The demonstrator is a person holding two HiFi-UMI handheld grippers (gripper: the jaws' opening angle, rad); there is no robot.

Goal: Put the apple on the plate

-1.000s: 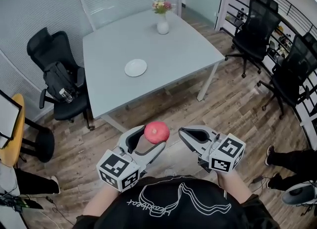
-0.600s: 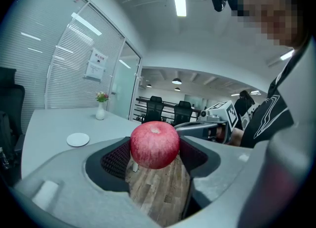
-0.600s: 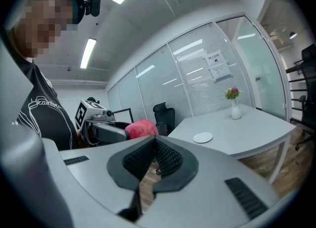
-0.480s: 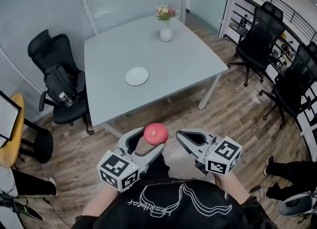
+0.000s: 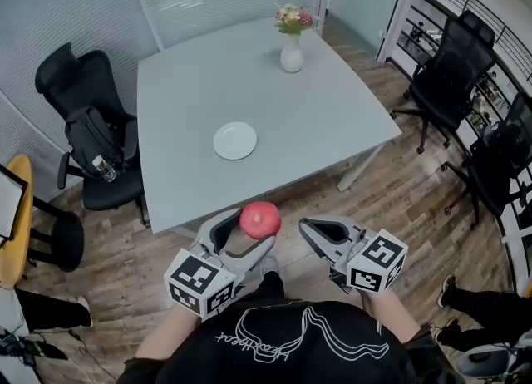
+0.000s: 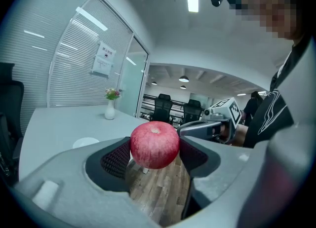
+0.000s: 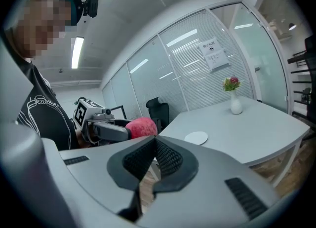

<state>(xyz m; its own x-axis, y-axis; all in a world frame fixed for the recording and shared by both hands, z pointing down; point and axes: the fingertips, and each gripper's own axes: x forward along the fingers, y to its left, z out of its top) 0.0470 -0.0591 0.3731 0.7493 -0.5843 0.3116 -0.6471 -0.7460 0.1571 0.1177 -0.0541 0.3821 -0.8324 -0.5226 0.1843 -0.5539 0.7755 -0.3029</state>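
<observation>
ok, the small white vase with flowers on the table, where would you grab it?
Probably the rounded belly of the white vase, jaws level, from the near side over the grey table. It stands upright, and its flowers rule out a top approach. The right gripper is shut and empty; the left gripper holds the red apple.

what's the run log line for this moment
left tongs: shut on apple | right tongs: shut, empty | plate: empty, on table | apple: held in air, not on plate
</observation>
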